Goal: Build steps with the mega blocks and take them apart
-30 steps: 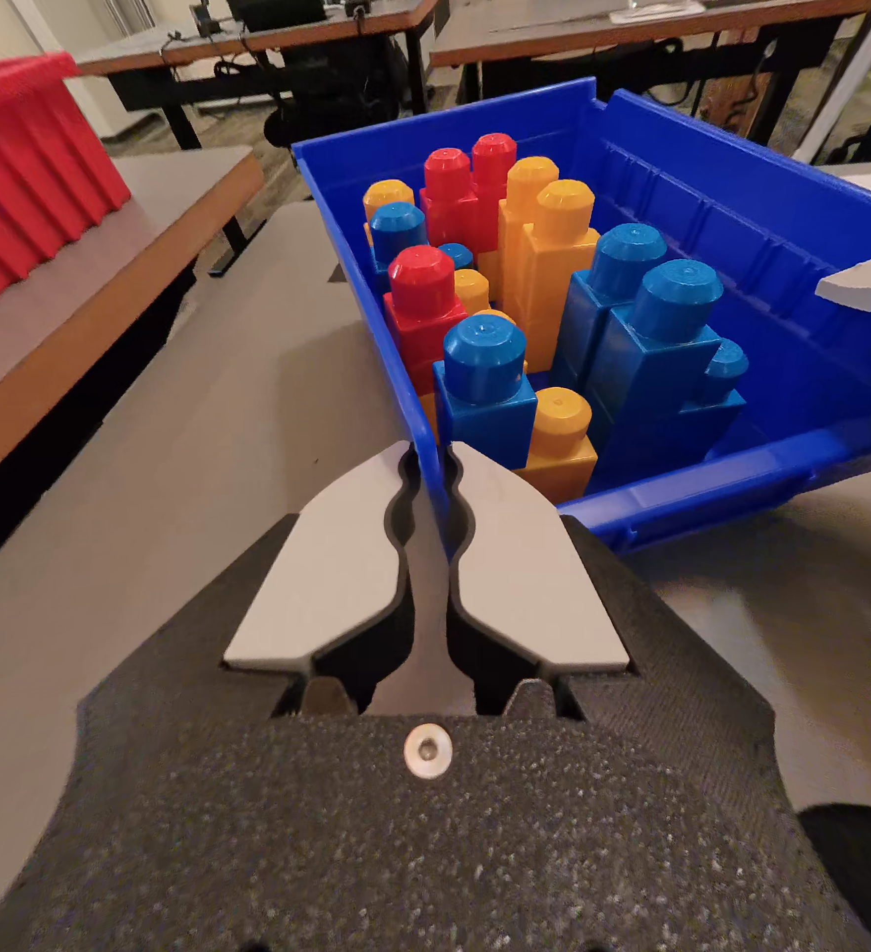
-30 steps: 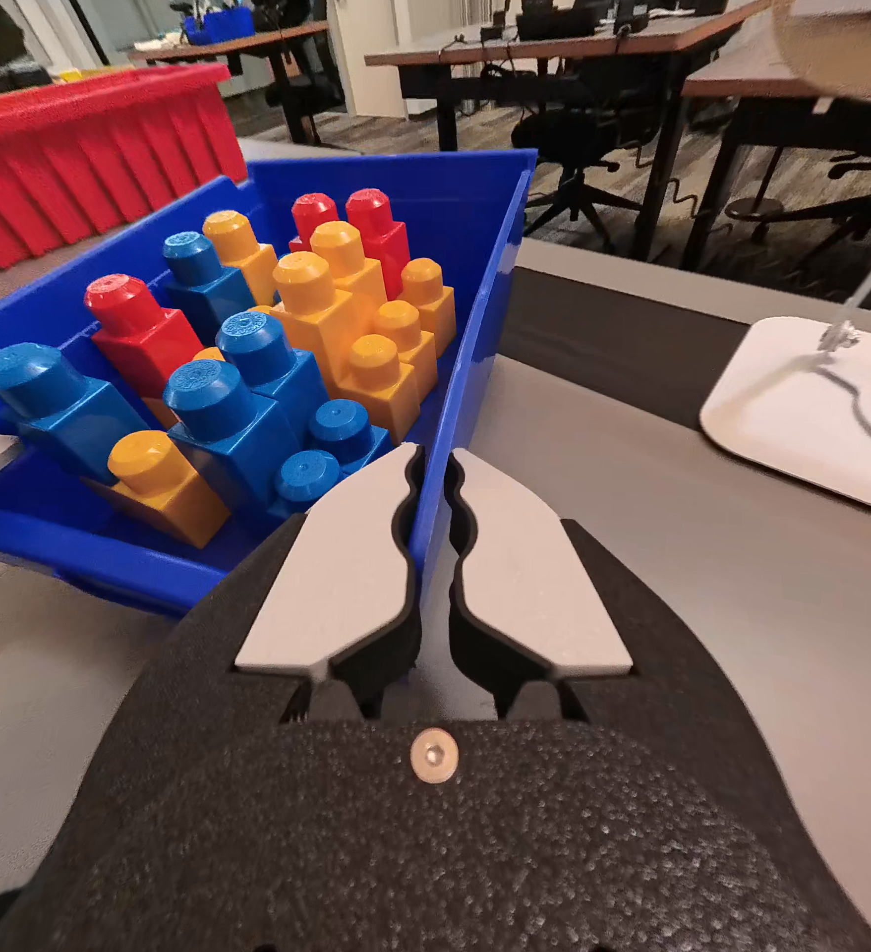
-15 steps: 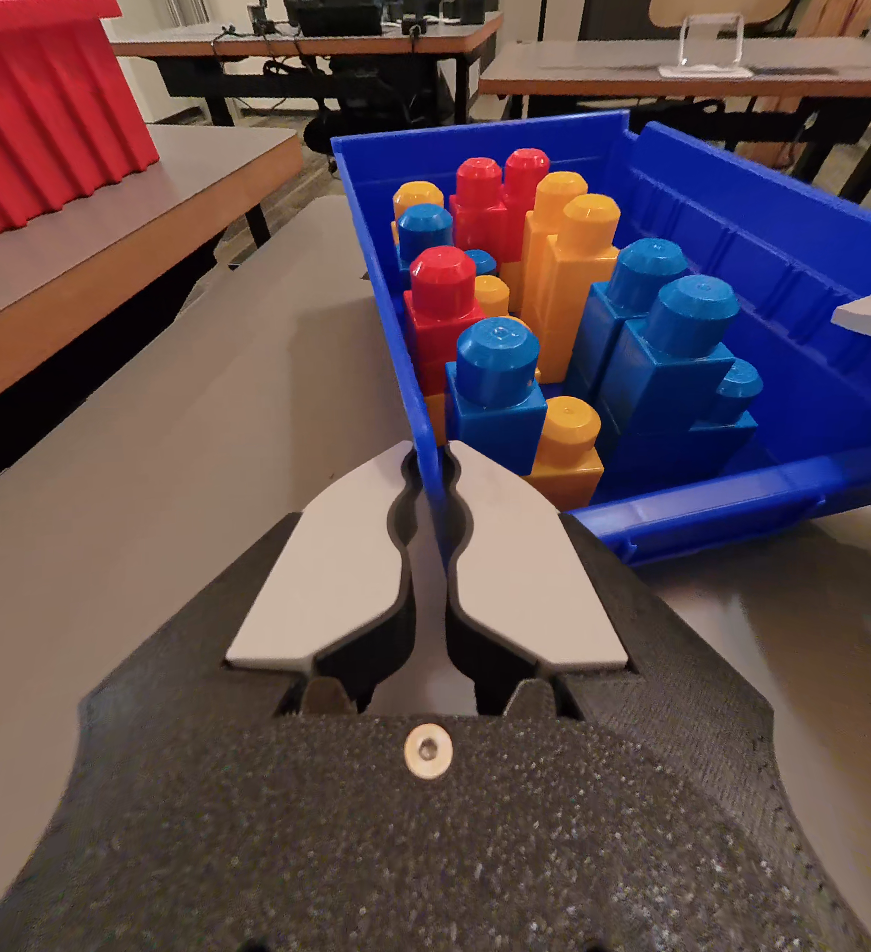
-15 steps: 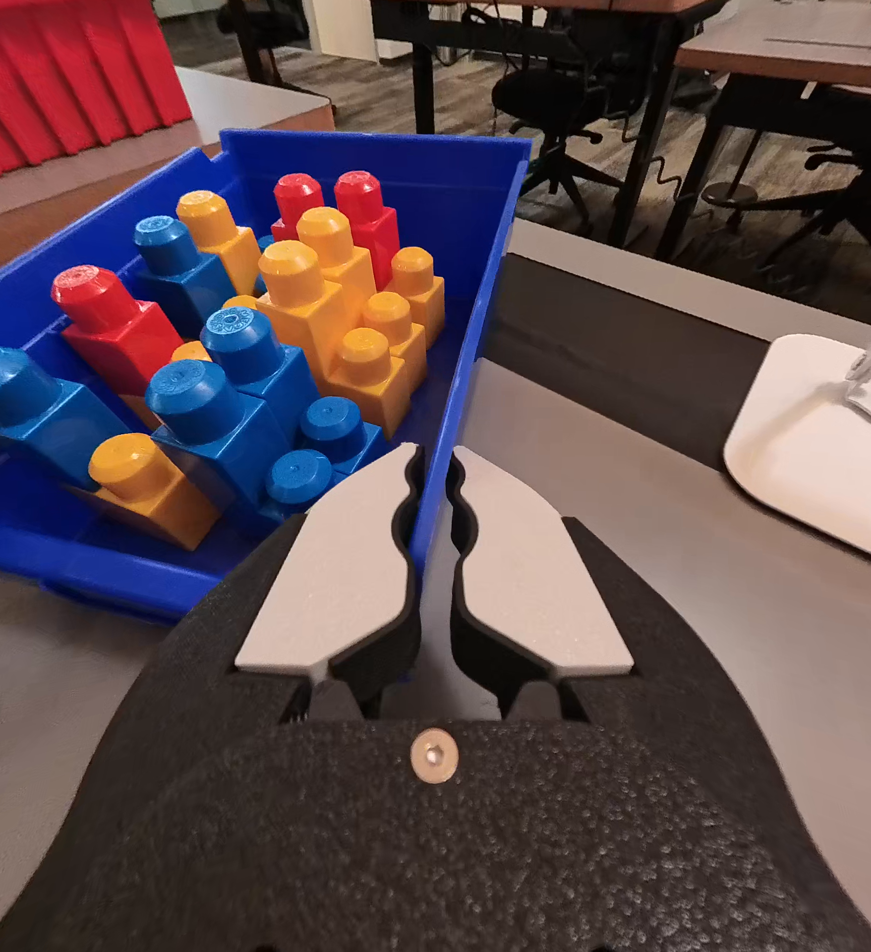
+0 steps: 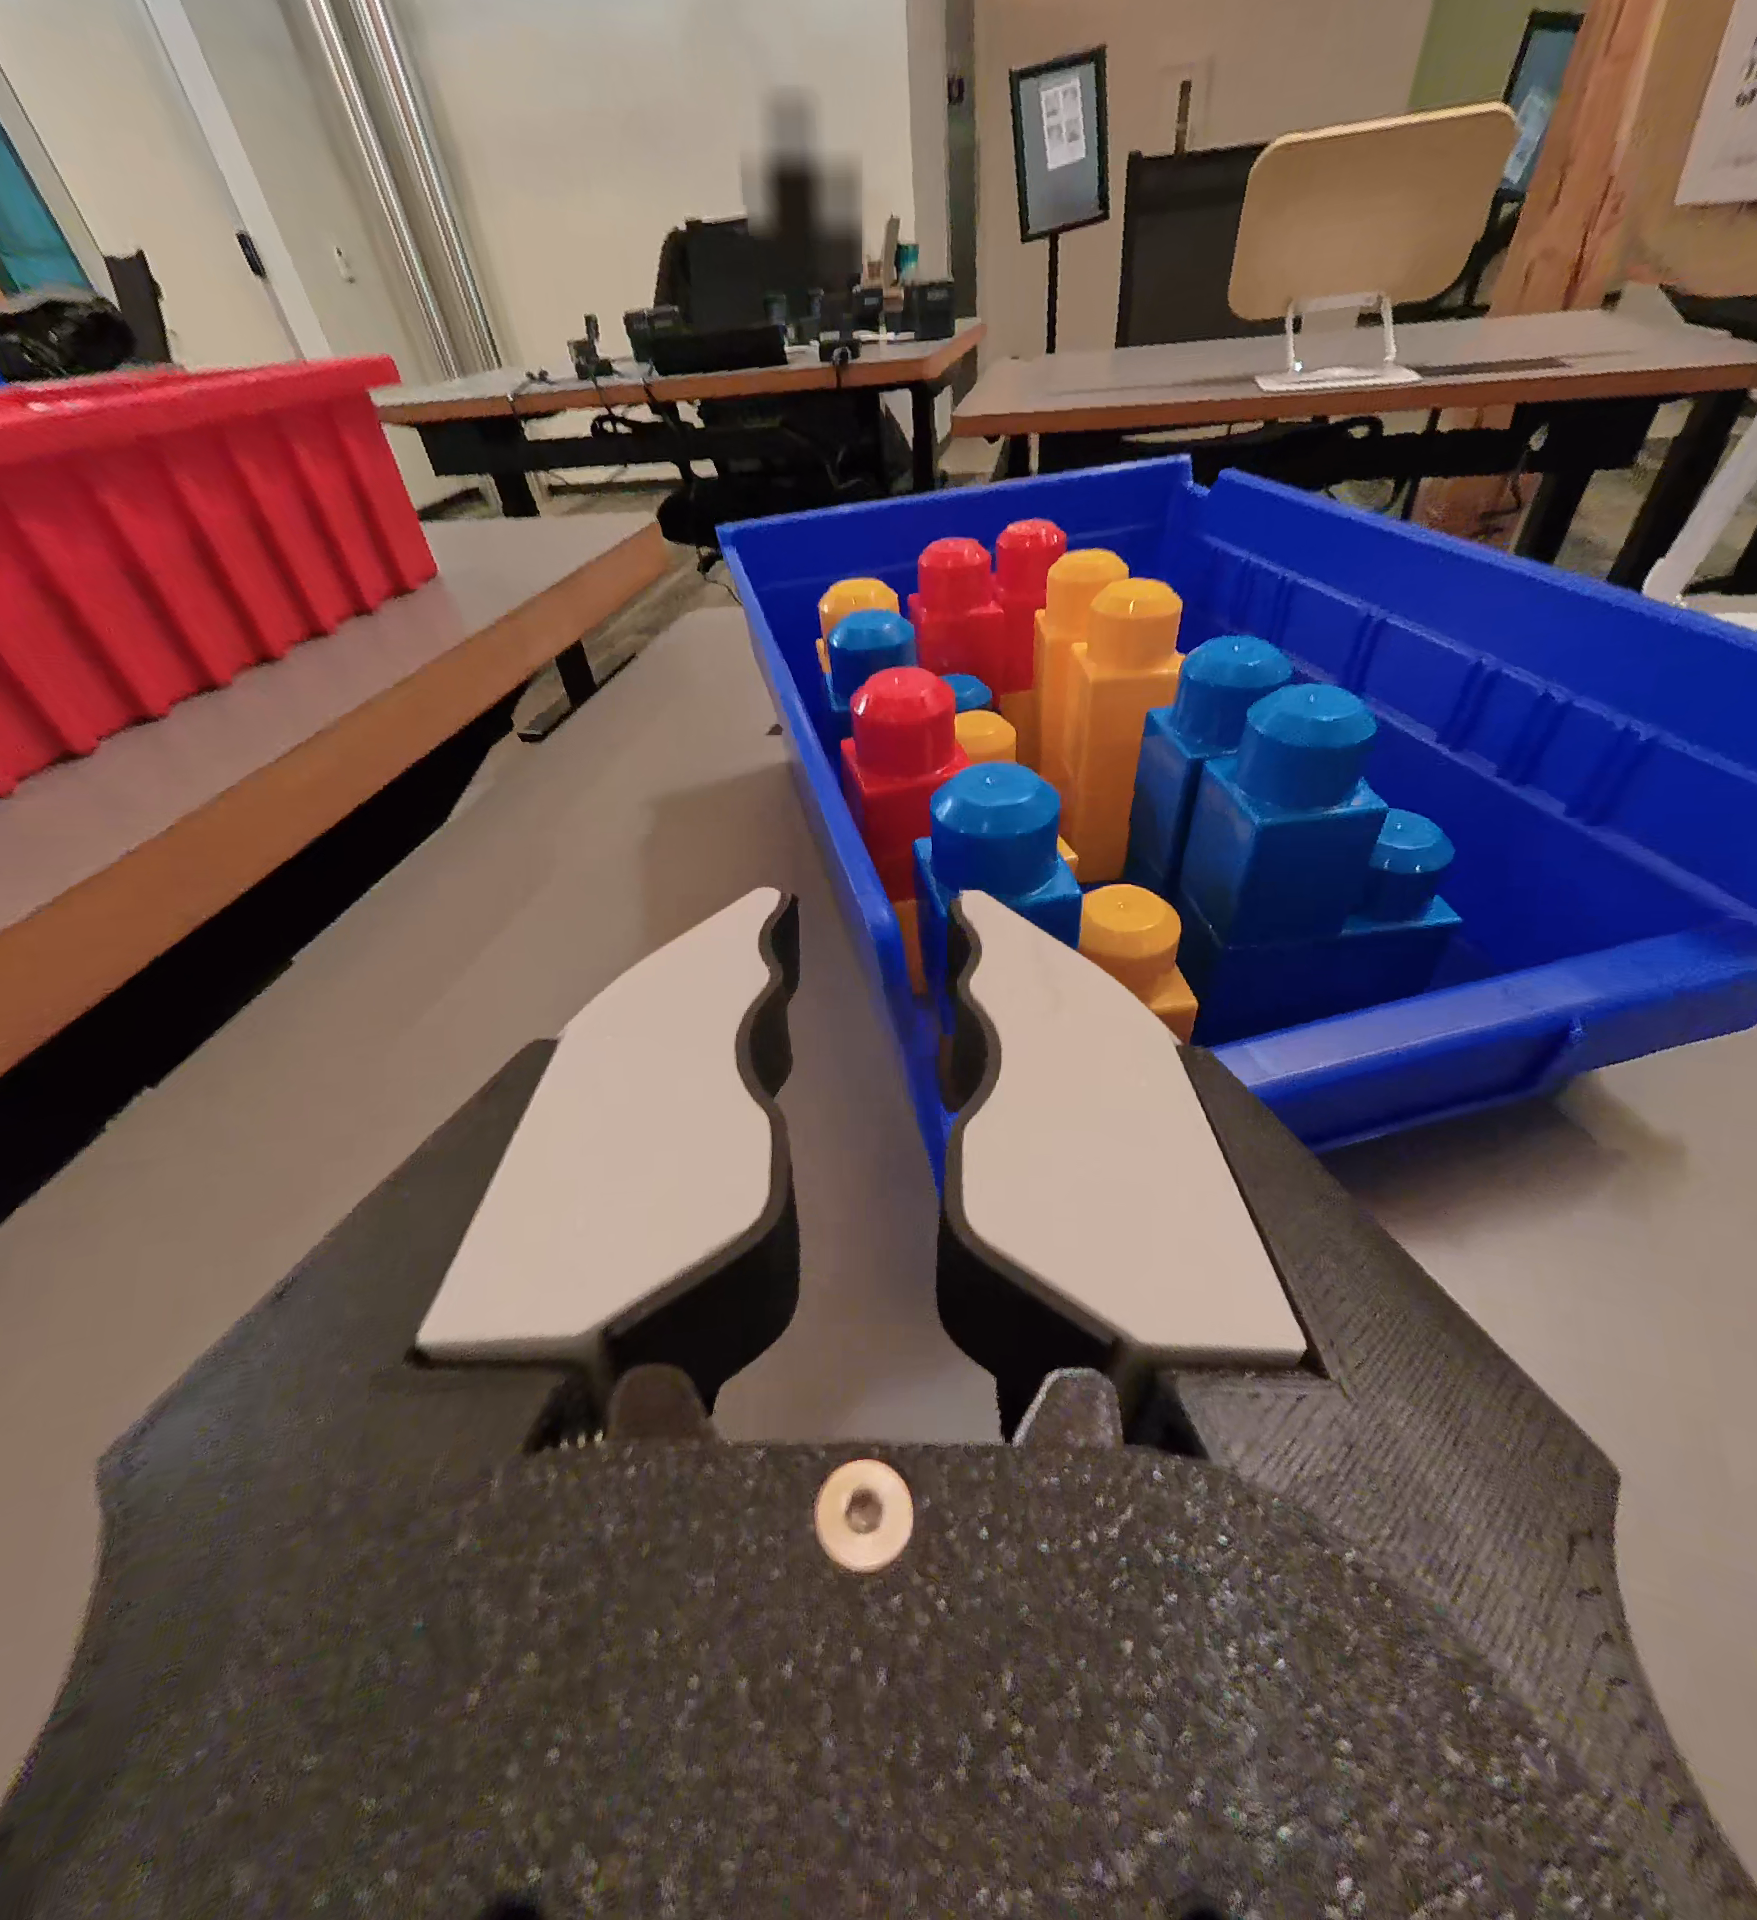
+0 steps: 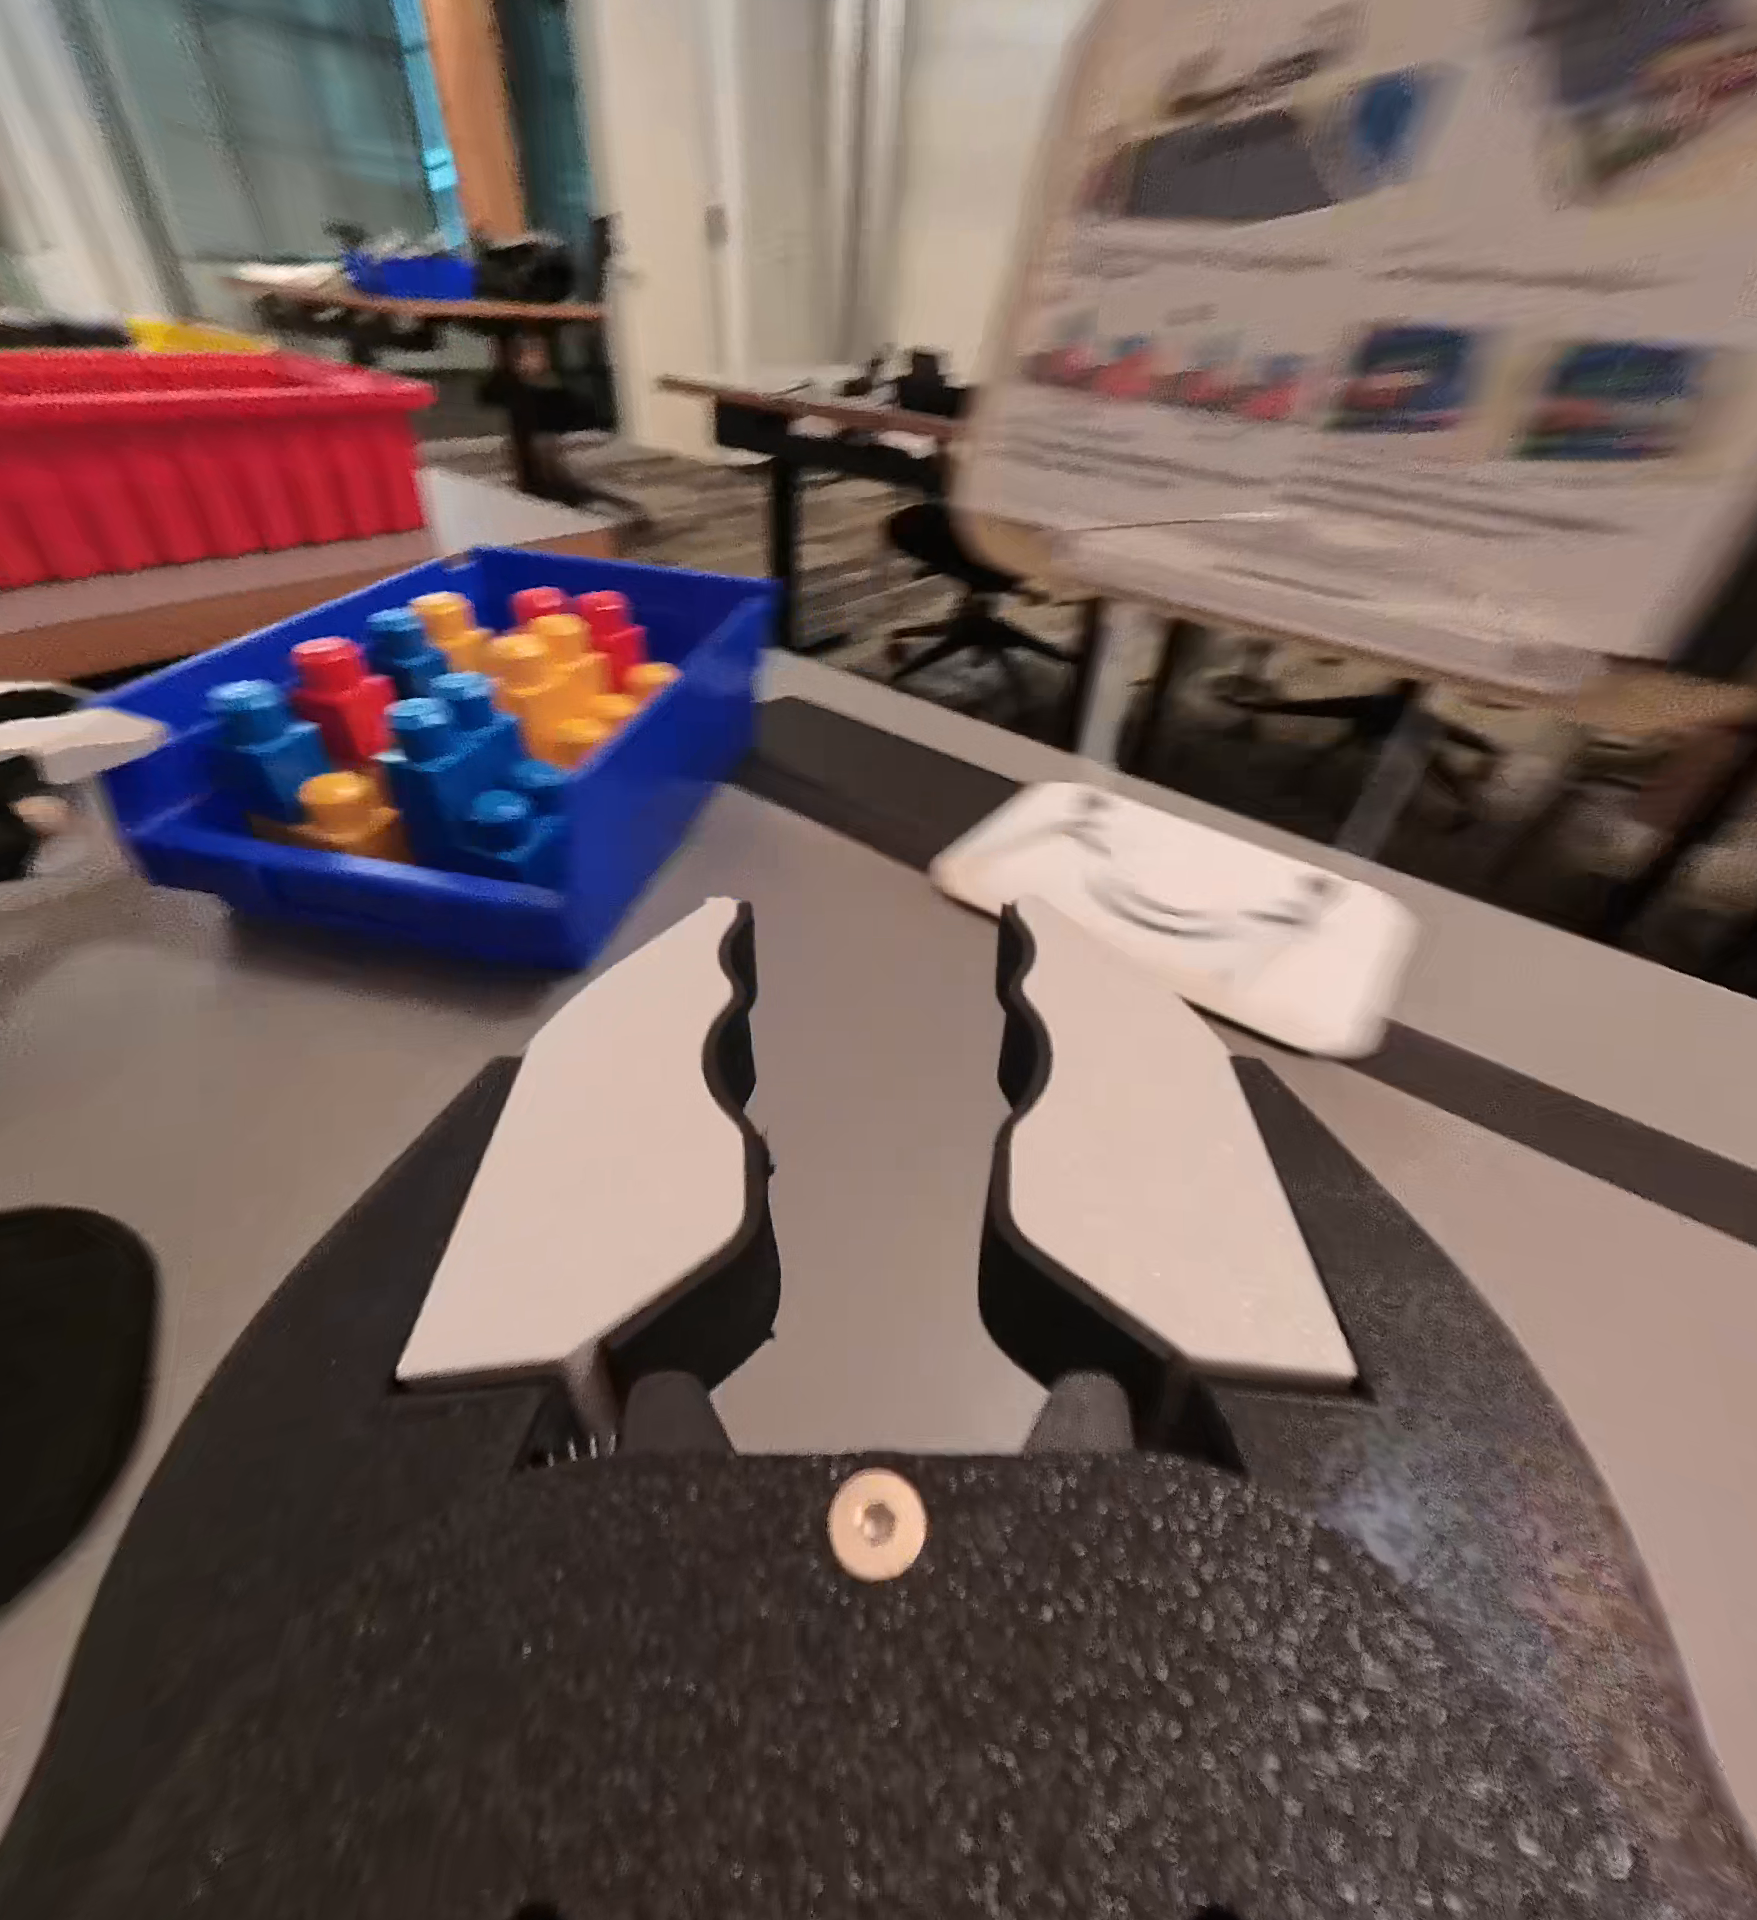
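Blue bin [image 5: 1539, 717] on the grey table [image 5: 458, 997] holds the mega blocks [image 5: 1092, 727], stacked in steps. Left gripper [image 5: 874, 925]: jaws parted, straddling the bin's near wall, no pinch visible. Right gripper [image 6: 869, 925]: jaws apart, empty, well clear. Risk: withdrawing left could snag the wall, tipping the bin and toppling stacks. White base plate [image 6: 1175, 914] lies near the bin, probably a poster stand's foot (right view blurred). Red crate [image 5: 136, 540] well apart.

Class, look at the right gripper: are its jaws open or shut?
Open. The right gripper shows bare grey table between its separated jaws, holding nothing, back from the blue bin.
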